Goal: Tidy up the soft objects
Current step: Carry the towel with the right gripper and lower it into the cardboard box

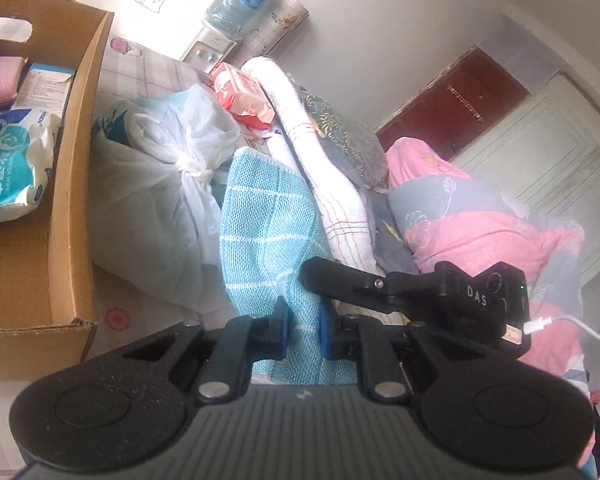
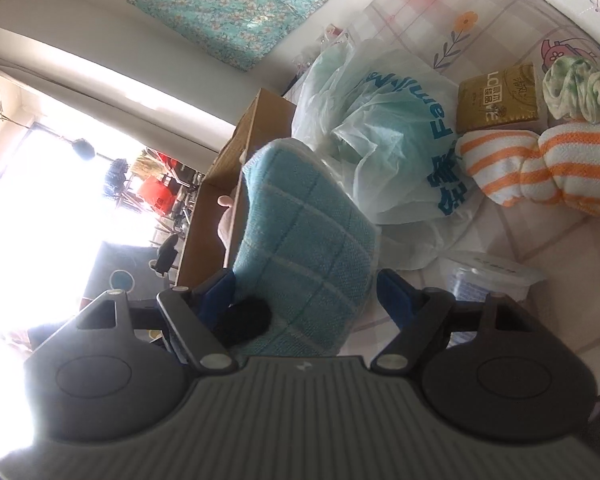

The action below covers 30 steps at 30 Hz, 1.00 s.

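Towel: teal woven cloth with pale grid lines [image 1: 268,232], lifted above the patterned tablecloth [image 2: 548,240], beside the open brown cardboard box [image 1: 72,184].
Left gripper [image 1: 303,326]: jaws nearly closed, pinching the towel's lower edge (likely to carry it boxward).
Right gripper [image 2: 306,300]: jaws wide; towel between them, pads apparently not pressing.
Count: one teal towel, one orange-striped white rolled cloth [image 2: 540,164], one box, two translucent plastic bags [image 1: 160,184].

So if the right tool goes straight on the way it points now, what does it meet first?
Most likely the blue checked cloth, which already sits between the open fingers of the right tool. Behind it lies the white plastic bag, though depth is unclear.
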Motion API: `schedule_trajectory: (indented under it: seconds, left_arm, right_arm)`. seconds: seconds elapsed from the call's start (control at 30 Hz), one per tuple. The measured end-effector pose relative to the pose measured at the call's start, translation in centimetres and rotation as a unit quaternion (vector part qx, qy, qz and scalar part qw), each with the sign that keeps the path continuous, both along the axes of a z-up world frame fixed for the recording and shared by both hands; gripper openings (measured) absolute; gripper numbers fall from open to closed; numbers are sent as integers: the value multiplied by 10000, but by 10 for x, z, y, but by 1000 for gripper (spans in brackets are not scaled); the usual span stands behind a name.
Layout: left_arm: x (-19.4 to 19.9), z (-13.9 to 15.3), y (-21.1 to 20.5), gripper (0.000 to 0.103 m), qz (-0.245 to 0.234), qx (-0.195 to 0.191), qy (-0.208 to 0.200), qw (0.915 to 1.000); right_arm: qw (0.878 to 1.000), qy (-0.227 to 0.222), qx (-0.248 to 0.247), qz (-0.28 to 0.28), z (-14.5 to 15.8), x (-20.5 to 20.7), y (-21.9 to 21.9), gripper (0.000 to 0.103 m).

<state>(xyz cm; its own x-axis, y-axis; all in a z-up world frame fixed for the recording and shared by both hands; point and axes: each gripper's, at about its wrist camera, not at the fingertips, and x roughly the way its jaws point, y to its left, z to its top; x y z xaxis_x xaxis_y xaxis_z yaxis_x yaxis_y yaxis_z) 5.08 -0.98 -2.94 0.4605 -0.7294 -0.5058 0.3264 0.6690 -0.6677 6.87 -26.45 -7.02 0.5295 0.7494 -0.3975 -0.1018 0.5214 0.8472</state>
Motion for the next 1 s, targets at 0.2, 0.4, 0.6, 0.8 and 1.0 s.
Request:
schedule_trajectory:
  seconds: [0.2, 0.4, 0.6, 0.8, 1.0]
  left_arm:
    - [-5, 15, 26, 16, 114, -299, -95, 9994]
    - [-12, 47, 77, 17, 658, -268, -492, 9963]
    - [-5, 64, 145, 18, 1517, -9, -533, 9870]
    - [23, 54, 209, 19, 2310, 374, -129, 9721]
    - [45, 42, 241, 28, 2874, 1070, 243, 9515]
  right_arm:
    - [9982, -194, 538, 183, 17, 3, 11, 47]
    - [9945, -569, 508, 723, 55, 27, 61, 38]
    - [9862, -755, 308, 1444, 86, 73, 150, 32]
    - [9806, -259, 163, 1936, 79, 129, 244, 29]
    - [9786, 216, -196, 2038, 55, 165, 315, 27]
